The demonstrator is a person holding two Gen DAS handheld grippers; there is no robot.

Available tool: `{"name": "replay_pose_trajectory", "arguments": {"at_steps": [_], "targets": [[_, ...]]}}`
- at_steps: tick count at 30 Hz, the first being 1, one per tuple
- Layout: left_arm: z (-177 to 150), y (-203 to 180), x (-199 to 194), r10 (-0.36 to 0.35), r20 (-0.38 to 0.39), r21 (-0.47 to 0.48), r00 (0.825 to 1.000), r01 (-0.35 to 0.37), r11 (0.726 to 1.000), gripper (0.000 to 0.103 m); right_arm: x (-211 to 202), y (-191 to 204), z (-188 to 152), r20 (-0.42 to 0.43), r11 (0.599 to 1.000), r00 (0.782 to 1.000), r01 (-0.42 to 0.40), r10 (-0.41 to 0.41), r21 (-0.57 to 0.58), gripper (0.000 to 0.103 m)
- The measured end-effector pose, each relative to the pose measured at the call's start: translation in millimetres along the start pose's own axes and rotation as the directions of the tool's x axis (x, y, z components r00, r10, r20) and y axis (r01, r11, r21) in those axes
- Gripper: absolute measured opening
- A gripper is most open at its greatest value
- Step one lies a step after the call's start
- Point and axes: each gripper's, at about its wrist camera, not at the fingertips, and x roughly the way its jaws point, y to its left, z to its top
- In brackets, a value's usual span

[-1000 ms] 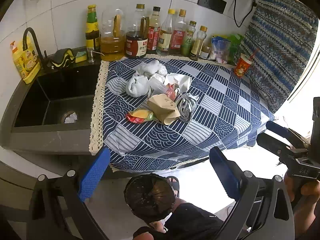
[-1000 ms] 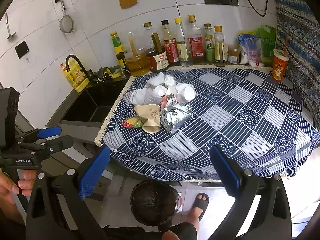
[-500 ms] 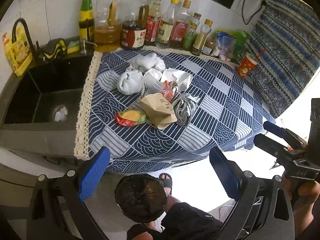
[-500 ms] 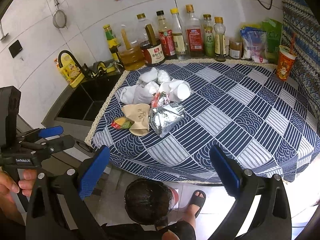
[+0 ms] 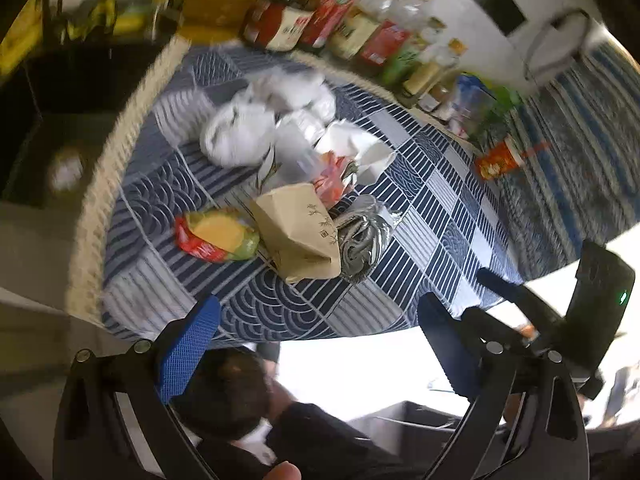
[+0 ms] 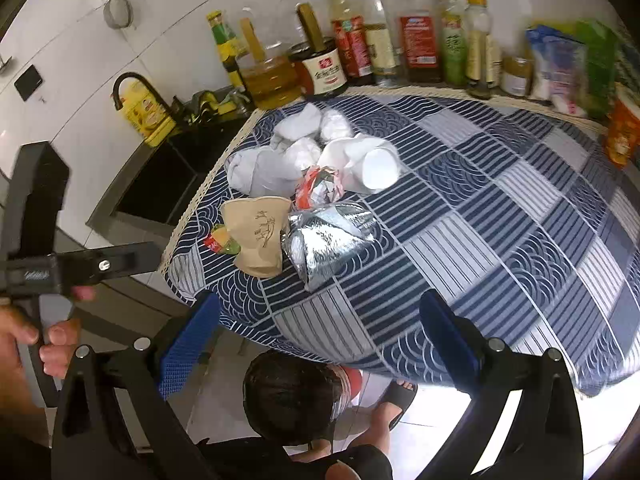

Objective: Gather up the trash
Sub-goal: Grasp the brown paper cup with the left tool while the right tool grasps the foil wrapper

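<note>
A pile of trash lies on the blue patterned tablecloth (image 6: 500,216). It holds a crushed brown paper cup (image 5: 298,232) (image 6: 256,236), a crumpled silver foil bag (image 5: 362,236) (image 6: 328,236), a red and yellow snack wrapper (image 5: 216,236) (image 6: 222,240), white paper cups (image 6: 368,164) and white crumpled tissues (image 5: 240,136) (image 6: 296,128). My left gripper (image 5: 316,344) hangs open above the table's near edge, short of the pile. My right gripper (image 6: 320,336) is open too, high over the near edge, with nothing between its fingers.
Sauce and oil bottles (image 6: 360,52) line the back wall. A black sink (image 6: 168,176) with a faucet lies left of the table. An orange cup with a straw (image 5: 500,160) stands at the far right. The person's head (image 6: 292,392) is below both grippers.
Both grippers have moved forward and lower toward the trash pile, which looks larger now. The left view is tilted and blurred from motion. Nothing was taken hold of.
</note>
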Motion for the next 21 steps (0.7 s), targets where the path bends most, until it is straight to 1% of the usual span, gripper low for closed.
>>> {"name": "replay_pose_trajectory", "arguments": {"at_steps": [2, 7, 9, 12, 14, 18, 21], "targets": [[6, 8, 12, -0.022, -0.020, -0.047, 1.000, 0.021, 0.999, 0.095, 11, -4, 5, -0.016, 1.000, 1.000, -0.020, 0.020, -0.020, 0.099], [17, 16, 37, -0.047, -0.040, -0.116, 0.998, 0.042, 0.992, 0.095, 42, -16, 19, -0.061, 0.997, 0.996, -0.063, 0.060, -0.054, 0.099], [24, 19, 46, -0.040, -0.045, -0.151, 0.998, 0.032, 0.988, 0.095, 51, -19, 24, -0.081, 0.996, 0.995, -0.067, 0.062, -0.064, 0.099], [31, 23, 57, -0.048, -0.054, -0.188, 0.997, 0.037, 0.982, 0.092, 63, -21, 30, -0.103, 0.993, 0.992, -0.077, 0.067, -0.094, 0.099], [34, 24, 65, -0.052, -0.065, -0.214, 0.997, 0.037, 0.976, 0.092, 70, -24, 34, -0.118, 0.991, 0.989, -0.097, 0.085, -0.096, 0.099], [38, 29, 74, -0.046, -0.076, -0.258, 0.996, 0.025, 0.966, 0.086, 82, -27, 40, -0.142, 0.984, 0.983, -0.131, 0.113, -0.122, 0.099], [40, 31, 79, -0.047, -0.082, -0.281, 0.996, 0.022, 0.960, 0.086, 92, -28, 43, -0.172, 0.978, 0.976, -0.157, 0.133, -0.137, 0.099]]}}
